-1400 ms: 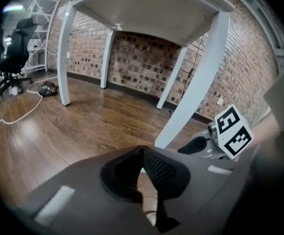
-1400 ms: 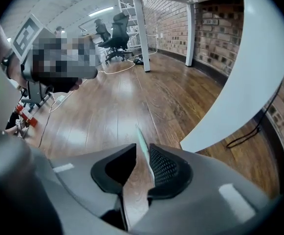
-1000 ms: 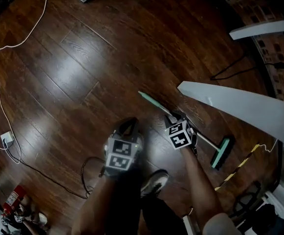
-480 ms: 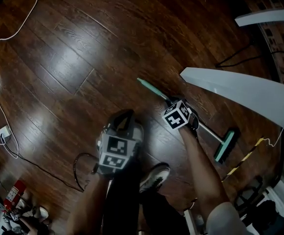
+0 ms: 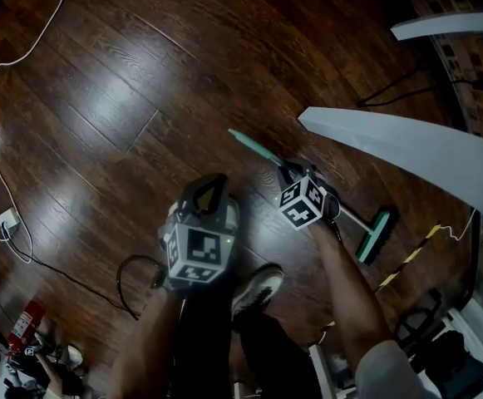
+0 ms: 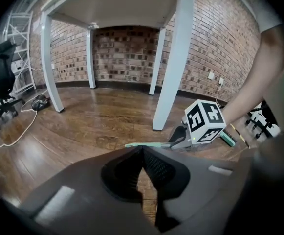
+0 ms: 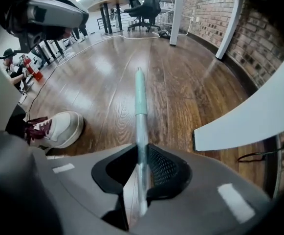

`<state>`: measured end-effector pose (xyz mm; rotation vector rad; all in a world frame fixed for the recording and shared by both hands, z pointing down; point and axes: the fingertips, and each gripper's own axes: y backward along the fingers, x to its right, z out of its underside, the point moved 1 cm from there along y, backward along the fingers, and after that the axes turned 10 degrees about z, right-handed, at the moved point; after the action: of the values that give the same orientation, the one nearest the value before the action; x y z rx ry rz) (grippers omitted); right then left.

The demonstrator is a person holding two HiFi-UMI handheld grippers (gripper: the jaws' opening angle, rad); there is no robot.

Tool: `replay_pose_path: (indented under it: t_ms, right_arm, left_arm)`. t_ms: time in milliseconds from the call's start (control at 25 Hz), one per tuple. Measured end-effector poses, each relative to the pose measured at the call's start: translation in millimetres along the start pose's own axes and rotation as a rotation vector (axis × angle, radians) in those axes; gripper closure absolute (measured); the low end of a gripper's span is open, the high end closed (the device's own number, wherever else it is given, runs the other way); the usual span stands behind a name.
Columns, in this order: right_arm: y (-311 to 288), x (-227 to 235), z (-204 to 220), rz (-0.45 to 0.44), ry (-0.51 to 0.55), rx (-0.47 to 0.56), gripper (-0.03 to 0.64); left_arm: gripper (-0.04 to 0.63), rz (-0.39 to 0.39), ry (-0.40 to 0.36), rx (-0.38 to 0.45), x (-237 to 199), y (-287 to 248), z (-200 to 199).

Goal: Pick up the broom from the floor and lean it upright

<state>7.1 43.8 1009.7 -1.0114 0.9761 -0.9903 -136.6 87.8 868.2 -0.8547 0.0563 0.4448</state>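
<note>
Wood floor [image 5: 100, 81] underlies the broom [image 5: 254, 150], handle clamped by the right gripper's [image 7: 142, 155] just-closing jaws, left gripper [image 6: 142, 153] pinched together on nothing: judged best, tighten fully, then pivot upward about the head.

No readable text, no labels (nothing legible)

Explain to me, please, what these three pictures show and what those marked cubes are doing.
A person holds a two-jaw gripper in each hand; the marked cubes are part of them. One picture comes from a head camera looking down; the others from cameras riding on each gripper. A broom lies on the wooden floor beside a white table. The right gripper has just been closing its jaws and now pinches the broom's handle. The left gripper hangs shut and empty near the person's shoe.
</note>
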Motion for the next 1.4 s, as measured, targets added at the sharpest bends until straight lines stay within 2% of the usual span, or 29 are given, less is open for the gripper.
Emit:
replay_pose_path:
  t_ms: [360,480,800,1080,1400]
  right_arm:
    - [99.5,39.3,-28.6,0.061,-0.044,0.132,0.531]
    - [139.0,45.8,-26.6,0.092,-0.060,0.160,0.532]
    - [258.4,45.4,-13.3,0.160,-0.096,0.232,0.532]
    - [342.9,97.1,3.8,0.284,-0.256,0.318,0.532]
    - [412.6,148.0,61.7,0.451,-0.459,0.304,0.531]
  left_arm:
    - [0.595,0.040,-0.070,0.023,12.3,45.0,-52.7]
    - [0.595,0.048,-0.124,0.012,22.1,63.0,-70.2]
    - [0.595,0.083,-0.173,0.022,62.6,111.3,-118.9]
    - [0.595,0.146,-0.210,0.057,109.3,125.3,-178.0]
    - [0.595,0.194,-0.215,0.123,161.1,133.7,-252.4]
